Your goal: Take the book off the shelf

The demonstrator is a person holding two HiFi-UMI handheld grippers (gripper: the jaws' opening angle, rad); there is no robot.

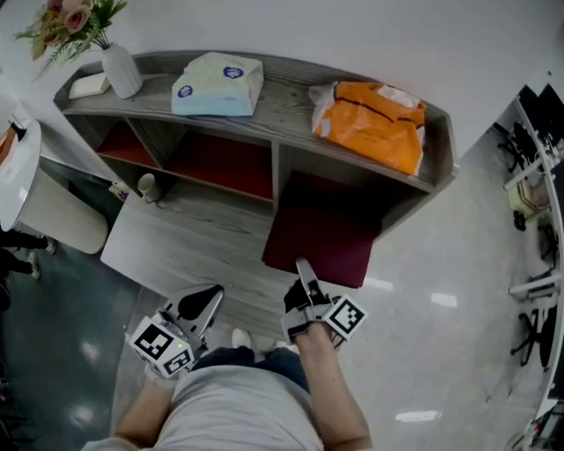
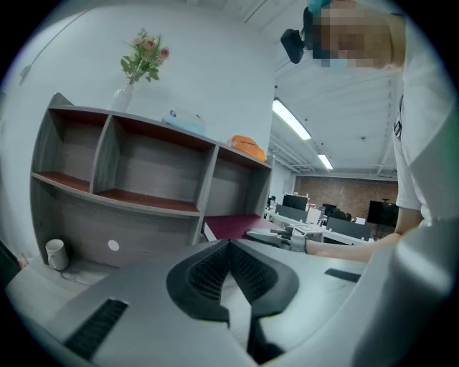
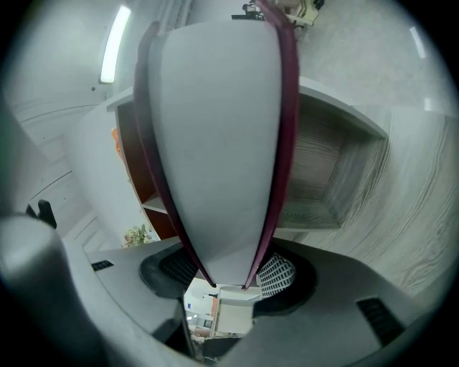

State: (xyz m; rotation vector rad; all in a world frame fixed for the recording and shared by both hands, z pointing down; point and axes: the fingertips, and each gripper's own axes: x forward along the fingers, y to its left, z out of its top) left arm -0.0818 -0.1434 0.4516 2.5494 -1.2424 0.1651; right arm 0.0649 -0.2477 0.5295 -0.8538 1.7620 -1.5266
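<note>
**Book gripped at the mouth of the shelf**

My right gripper (image 1: 304, 269) is clenched on the maroon book (image 1: 322, 229); in the right gripper view the jaws press on both dark red covers, with the white page edges of the book (image 3: 215, 143) running up between them from the right gripper (image 3: 226, 276). The book lies flat, its far end in the shadow of the lower right compartment of the grey shelf (image 1: 282, 101) and its near end out over the lower ledge towards me; whether it rests on that ledge I cannot tell. From the left gripper view the book (image 2: 233, 226) shows as a maroon slab jutting from the right-hand bay of the shelf (image 2: 208, 186), with my right forearm reaching to it.

My left gripper (image 1: 211, 295) hangs low at my left side, well apart from the book; its jaws are drawn together, tips meeting, with nothing between them (image 2: 229, 244).

On the top board stand a white vase (image 1: 122, 70) of flowers (image 1: 70, 22) at the left, a pale blue tissue pack (image 1: 218, 84) in the middle and an orange bag (image 1: 374, 123) at the right; a small white cup (image 1: 147, 185) sits on the ledge at the left, seen also in the left gripper view (image 2: 56, 253).
</note>
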